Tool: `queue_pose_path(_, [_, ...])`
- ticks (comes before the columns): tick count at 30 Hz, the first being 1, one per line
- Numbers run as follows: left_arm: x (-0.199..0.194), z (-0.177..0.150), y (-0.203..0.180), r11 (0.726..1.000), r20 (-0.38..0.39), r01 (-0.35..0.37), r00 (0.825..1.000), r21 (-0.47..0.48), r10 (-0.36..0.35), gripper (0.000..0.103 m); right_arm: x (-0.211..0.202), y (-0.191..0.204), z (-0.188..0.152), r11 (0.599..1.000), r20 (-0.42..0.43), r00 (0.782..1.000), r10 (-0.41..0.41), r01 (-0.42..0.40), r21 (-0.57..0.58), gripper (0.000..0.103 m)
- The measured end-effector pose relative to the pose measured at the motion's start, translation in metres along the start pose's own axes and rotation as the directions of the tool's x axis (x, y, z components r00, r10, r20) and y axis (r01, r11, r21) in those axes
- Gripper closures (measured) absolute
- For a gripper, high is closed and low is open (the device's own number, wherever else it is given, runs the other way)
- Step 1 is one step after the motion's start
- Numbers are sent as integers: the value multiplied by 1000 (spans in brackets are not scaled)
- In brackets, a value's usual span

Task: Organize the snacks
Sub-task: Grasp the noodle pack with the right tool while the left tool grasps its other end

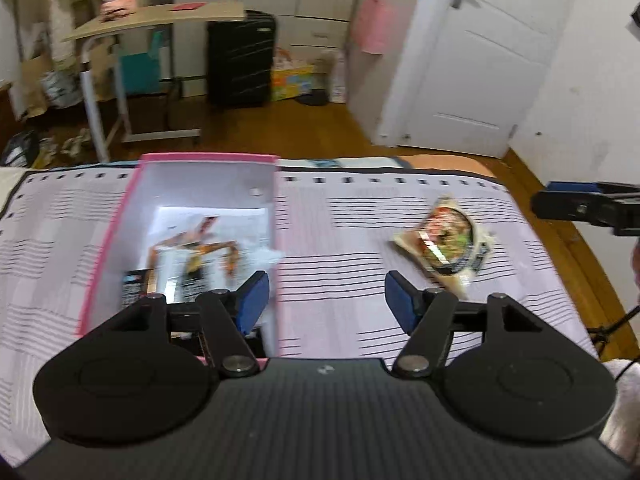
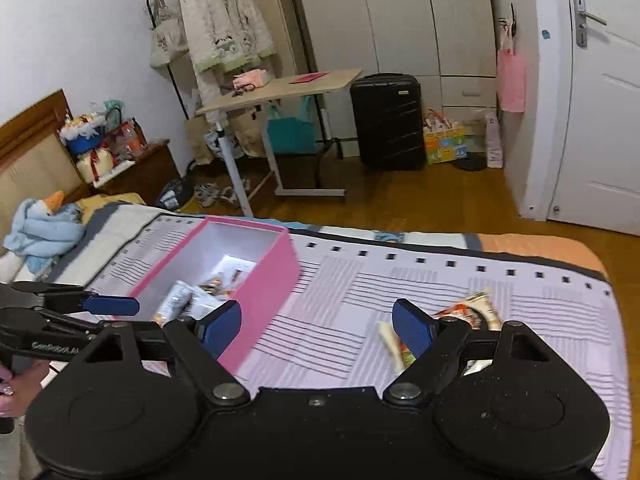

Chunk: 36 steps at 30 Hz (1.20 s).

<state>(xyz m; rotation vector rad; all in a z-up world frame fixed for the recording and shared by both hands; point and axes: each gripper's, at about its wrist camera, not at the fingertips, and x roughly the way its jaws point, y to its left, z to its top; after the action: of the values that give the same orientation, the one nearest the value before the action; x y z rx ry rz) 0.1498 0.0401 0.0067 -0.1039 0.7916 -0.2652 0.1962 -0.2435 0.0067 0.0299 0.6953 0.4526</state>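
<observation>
From the left wrist camera, the left tool (image 1: 326,300) hovers low over a bed covered by a pale lilac bedspread (image 1: 340,248) with dark stripes, its two blue pads (image 1: 252,300) spread wide apart and nothing between them. Its left pad sits over the near right corner of a pink box (image 1: 108,240) with a white inside, open at the top, which stands on the bedspread; several snack packets (image 1: 192,252) lie in the bottom of the box, blurred so that their print cannot be read. To the right, well apart from the box, one loose snack packet (image 1: 444,240) with a picture of food on it lies flat on the bedspread, just beyond the right pad. At the right edge the right tool (image 1: 592,206) reaches in above the bed; from here I cannot tell how its fingers stand. Past the bed are a wooden floor, a rolling side table (image 1: 160,20), a black suitcase (image 1: 240,60) and a white door (image 1: 480,60). From the right wrist camera, the right tool (image 2: 318,328) is likewise wide open and empty, held above the bedspread (image 2: 520,320) between the pink box (image 2: 268,296) on its left and the loose snack packet (image 2: 472,312), which lies partly behind its right pad. The left tool (image 2: 112,306) shows at the left edge, one blue pad pointing toward the box, where snack packets (image 2: 188,300) lie inside.
</observation>
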Motion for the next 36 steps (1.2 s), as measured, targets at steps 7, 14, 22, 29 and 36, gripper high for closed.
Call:
queue_pose_path(7, [43,3,-48,998,2,53,999,17,-53,36,27,-28,5,996,-26,996,-87,87,23,17])
queue_pose_path(14, [88,2,-66,999,-61,47,997,20,-46,36,51,-62,7,990,50,989,-137,135,44,17])
queue_pose_path(22, [152,-3,-90,997,-69,62,996,-40,-64,34,90,-133,-31,980,-6,999,-54,54,191,20])
queue_pose_path(29, [215,-26,-114,994,-54,82,995,-76,-87,33,119,-182,-59,982,-27,995,-98,101,162,24])
queue_pose_path(36, [258,-43,-113,974,-23,147,988,-171,-153,33,152,-208,-78,980,-120,987,-104,123,157,24])
